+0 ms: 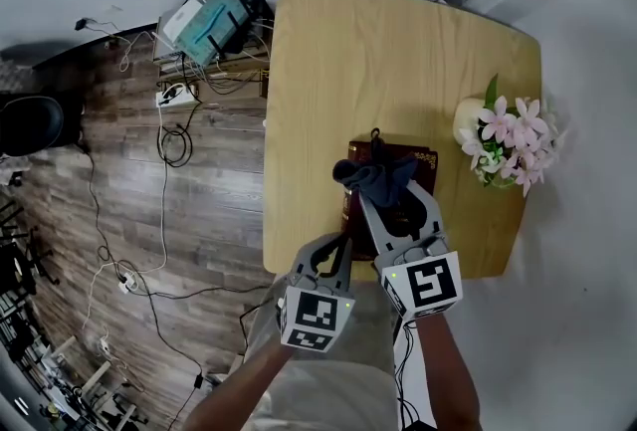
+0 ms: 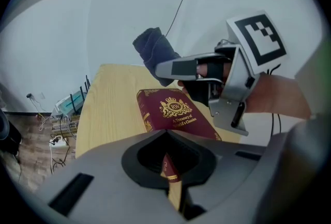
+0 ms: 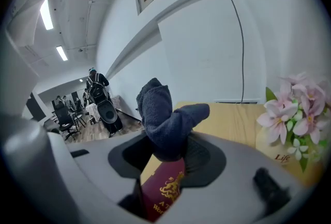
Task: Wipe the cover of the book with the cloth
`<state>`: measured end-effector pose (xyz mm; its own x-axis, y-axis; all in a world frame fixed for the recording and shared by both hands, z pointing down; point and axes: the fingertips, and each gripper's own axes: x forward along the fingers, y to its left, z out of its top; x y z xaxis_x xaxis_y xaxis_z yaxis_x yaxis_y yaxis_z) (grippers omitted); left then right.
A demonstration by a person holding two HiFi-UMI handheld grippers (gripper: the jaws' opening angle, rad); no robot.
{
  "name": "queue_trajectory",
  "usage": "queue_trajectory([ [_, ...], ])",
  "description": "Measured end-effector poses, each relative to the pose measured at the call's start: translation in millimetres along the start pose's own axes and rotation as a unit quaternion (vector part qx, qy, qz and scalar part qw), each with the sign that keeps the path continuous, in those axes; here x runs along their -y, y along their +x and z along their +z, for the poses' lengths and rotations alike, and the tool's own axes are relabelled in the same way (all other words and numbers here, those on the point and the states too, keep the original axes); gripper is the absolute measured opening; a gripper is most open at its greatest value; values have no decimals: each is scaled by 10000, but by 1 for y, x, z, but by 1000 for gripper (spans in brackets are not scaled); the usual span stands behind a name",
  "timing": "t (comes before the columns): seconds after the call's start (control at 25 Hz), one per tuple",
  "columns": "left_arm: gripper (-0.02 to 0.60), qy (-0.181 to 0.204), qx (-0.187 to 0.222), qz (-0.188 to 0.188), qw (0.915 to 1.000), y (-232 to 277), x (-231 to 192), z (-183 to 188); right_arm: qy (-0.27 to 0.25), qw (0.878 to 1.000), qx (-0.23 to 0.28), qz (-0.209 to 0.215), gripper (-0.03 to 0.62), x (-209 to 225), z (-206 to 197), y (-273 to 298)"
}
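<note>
A dark red book with gold print (image 1: 422,163) (image 2: 173,109) (image 3: 164,189) lies flat on the wooden table (image 1: 378,61), near its front edge. My right gripper (image 1: 383,188) (image 3: 168,140) is shut on a bunched dark blue cloth (image 1: 376,172) (image 2: 154,49) (image 3: 163,119) and holds it over the book's cover; I cannot tell whether the cloth touches. My left gripper (image 1: 343,242) (image 2: 166,132) is at the book's near left corner with its jaws closed together. The book's spine shows through the gap behind them.
A white vase of pink flowers (image 1: 503,140) (image 3: 295,119) stands at the table's right edge, close to the book. Left of the table, the wooden floor holds a power strip (image 1: 174,96), cables and a teal box (image 1: 204,26). People and chairs show far off in the right gripper view.
</note>
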<state>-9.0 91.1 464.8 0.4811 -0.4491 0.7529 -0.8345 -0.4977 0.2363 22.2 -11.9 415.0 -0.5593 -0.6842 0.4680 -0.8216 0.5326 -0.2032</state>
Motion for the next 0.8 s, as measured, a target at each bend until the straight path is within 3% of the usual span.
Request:
queue_trajectory([
  [0.28,6,-111,-116,-106,9998,11,-6,-10,-12,9993,-361,128,161,-2,-19,19],
  [0.52,6,63,-101,-219,9997,24,-2,-19,40,9971,-733,211,161,0,-45,32],
  [0.68,6,360,-87,-115,9992,24,-3,-16,52,9965,-797,229,161,-1,-46,36],
  [0.8,6,367,-95,-56,9993,23,-3,-17,20,9963,-833,214,161,1,-46,35],
])
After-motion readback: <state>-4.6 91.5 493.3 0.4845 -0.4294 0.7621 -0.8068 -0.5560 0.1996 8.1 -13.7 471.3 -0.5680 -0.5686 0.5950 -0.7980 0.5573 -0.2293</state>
